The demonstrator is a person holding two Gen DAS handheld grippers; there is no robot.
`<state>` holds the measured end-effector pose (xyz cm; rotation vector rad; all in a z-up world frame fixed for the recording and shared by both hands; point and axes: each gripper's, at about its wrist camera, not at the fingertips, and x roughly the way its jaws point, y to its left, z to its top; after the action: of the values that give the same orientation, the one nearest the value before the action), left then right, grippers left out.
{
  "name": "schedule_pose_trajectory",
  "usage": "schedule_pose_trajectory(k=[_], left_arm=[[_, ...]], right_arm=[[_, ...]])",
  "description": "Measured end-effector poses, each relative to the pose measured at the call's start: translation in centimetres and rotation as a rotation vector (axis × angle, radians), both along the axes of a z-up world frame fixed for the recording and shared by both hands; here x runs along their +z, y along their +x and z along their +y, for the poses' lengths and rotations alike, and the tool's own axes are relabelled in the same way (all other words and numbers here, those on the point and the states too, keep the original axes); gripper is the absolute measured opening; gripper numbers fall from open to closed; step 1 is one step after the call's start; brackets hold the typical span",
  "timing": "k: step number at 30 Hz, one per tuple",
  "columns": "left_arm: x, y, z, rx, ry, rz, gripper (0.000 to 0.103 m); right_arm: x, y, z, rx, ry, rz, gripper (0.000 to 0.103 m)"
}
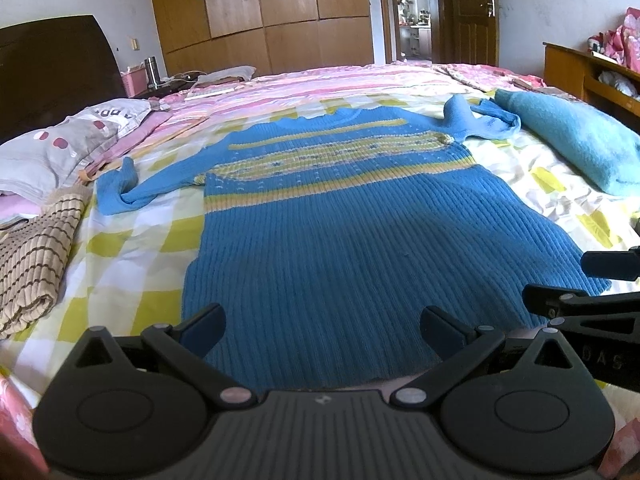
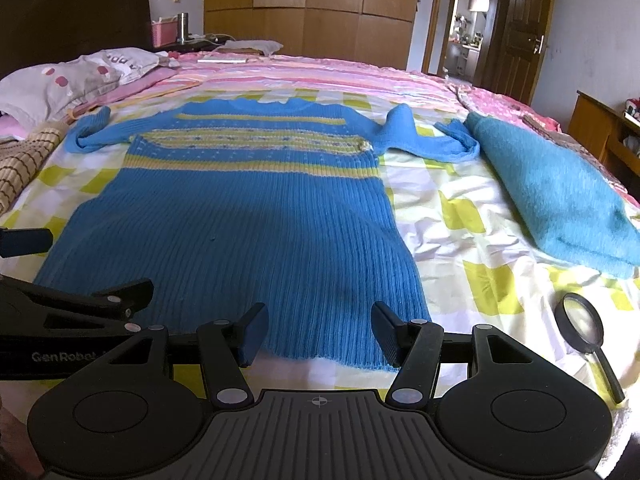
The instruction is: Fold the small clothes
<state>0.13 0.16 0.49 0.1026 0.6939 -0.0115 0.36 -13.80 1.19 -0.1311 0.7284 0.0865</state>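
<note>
Magnifying glass [image 2: 582, 322] shows only in right wrist view, lying on the checked sheet [image 2: 472, 216] near the sweater's hem corner. Left wrist view alone shows more of the striped beige cloth [image 1: 28, 264] at bed's left edge; right view only catches its corner. Both views show the folded teal garment [image 2: 560, 192] to the right, touching or just beside the sweater's right cuff, can't tell which. Blue sweater [image 1: 332, 248] lies flat, face up, on the bed, hem toward the cameras, neckline far. Ribbed knit, yellow stripes and a patterned band across the chest. Both sleeves spread sideways, cuffs bunched and folded over. Left gripper [image 1: 324, 328] jaws released, spread wide over the hem, holding nothing. Right gripper [image 2: 320, 330] jaws also released, over the hem's right part, empty.
</note>
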Motion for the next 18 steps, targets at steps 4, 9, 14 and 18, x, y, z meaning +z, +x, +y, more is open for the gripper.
schedule_pose_trajectory(k=[4, 9, 14, 18], left_arm=[[0.1, 0.1, -0.1, 0.0, 0.006, -0.005, 0.103], [0.4, 0.6, 0.0, 0.009, 0.005, -0.012, 0.103], [0.6, 1.3, -0.2, 0.015, 0.008, -0.022, 0.103], [0.9, 2.1, -0.5, 0.016, 0.013, -0.031, 0.103]], right_arm=[[0.0, 0.1, 0.1, 0.002, -0.005, -0.007, 0.057], [0.2, 0.5, 0.2, 0.008, -0.012, -0.019, 0.057], [0.5, 1.1, 0.1, 0.01, -0.016, -0.032, 0.057], [0.8, 1.7, -0.1, 0.011, -0.025, -0.048, 0.057]])
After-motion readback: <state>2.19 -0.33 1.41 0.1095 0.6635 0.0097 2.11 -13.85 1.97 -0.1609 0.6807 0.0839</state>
